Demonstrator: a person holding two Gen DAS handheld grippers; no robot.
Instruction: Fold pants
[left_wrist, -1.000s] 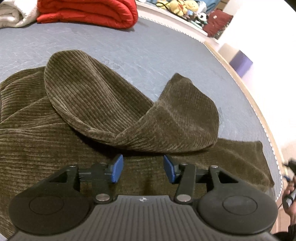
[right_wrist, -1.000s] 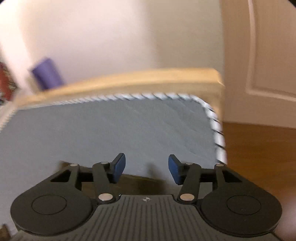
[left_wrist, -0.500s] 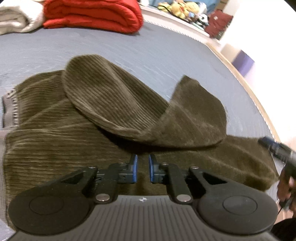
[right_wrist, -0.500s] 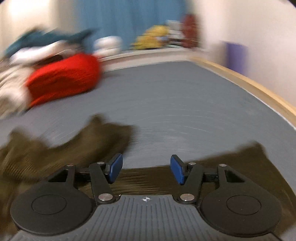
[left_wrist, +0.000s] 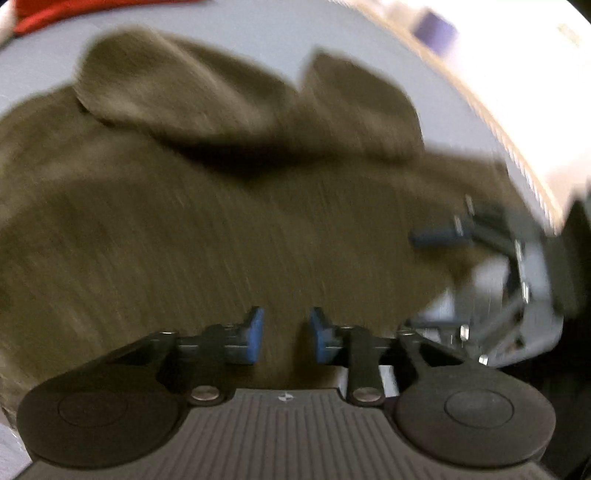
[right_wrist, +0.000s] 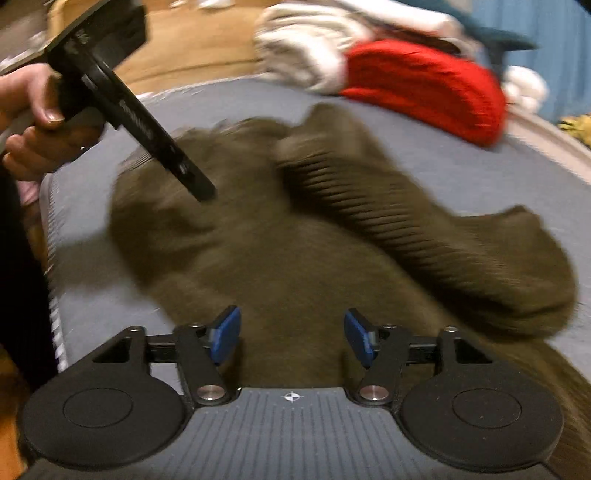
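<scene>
A: Left wrist view first. What is there?

B: The left gripper (left_wrist: 286, 339) hangs over the pants (left_wrist: 221, 229), brown corduroy spread on the grey-blue bed cover (left_wrist: 266, 40). The cloth fills everything from nine o'clock round to three. One leg is thrown back over the rest and lies bunched at twelve o'clock. The jaws are opening, with a clear gap between the blue pads (left_wrist: 255, 334); the cloth shows through that gap, but nothing is pinched. The picture is blurred.

A: And the other tool?

B: The right gripper (left_wrist: 443, 236) shows at three o'clock, over the far end of the cloth near the bed's edge.

A: Now the right wrist view.

B: The right gripper (right_wrist: 291, 339) has its jaws opening too, wide apart and empty. The pants (right_wrist: 295, 266) run from six o'clock up to eleven. The turned-back leg (right_wrist: 424, 229) lies as a thick ridge from twelve to three o'clock. A hand (right_wrist: 33, 114) at ten o'clock holds the left gripper (right_wrist: 201, 190), its tip over the cloth; whether it touches, I cannot tell.

A: How will the cloth handle?

B: My guess: soft and limp, fairly heavy for cloth, and ribbed, so it should not slip in the pads. It will sag and drag if lifted by one point. I would take the loose leg by its hem edge, one gripper near each corner.
</scene>
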